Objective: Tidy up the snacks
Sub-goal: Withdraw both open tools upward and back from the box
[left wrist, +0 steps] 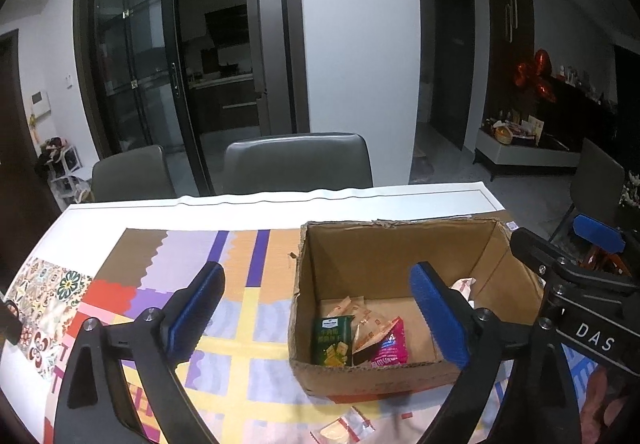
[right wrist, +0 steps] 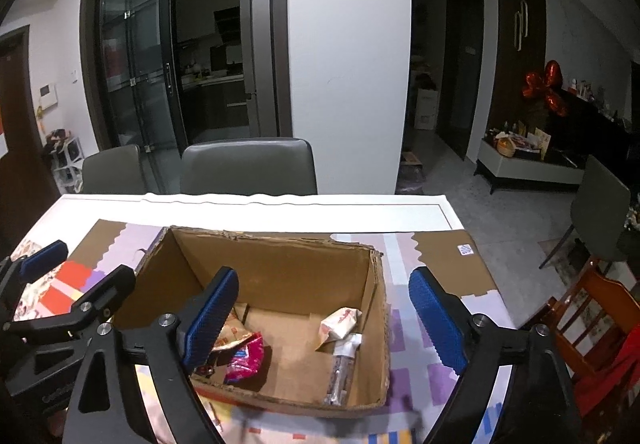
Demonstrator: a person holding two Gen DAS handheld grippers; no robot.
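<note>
An open cardboard box (left wrist: 400, 240) stands on the patterned table mat; it also shows in the right wrist view (right wrist: 280, 264). Inside lie a green packet (left wrist: 332, 340), a pink packet (left wrist: 390, 348), orange-white wrappers (left wrist: 366, 318), and in the right wrist view a white packet (right wrist: 340, 324) and a clear wrapped bar (right wrist: 340, 372). A loose white-and-red packet (left wrist: 344, 426) lies on the mat in front of the box. My left gripper (left wrist: 320, 320) is open and empty over the box's near left wall. My right gripper (right wrist: 324, 320) is open and empty above the box's near edge.
The colourful mat (left wrist: 180, 268) covers a white table (left wrist: 280, 204). Two grey chairs (left wrist: 298, 160) stand at the far edge. A wooden chair (right wrist: 592, 308) stands to the right of the table. The right gripper's body (left wrist: 580, 284) shows at the right of the left wrist view.
</note>
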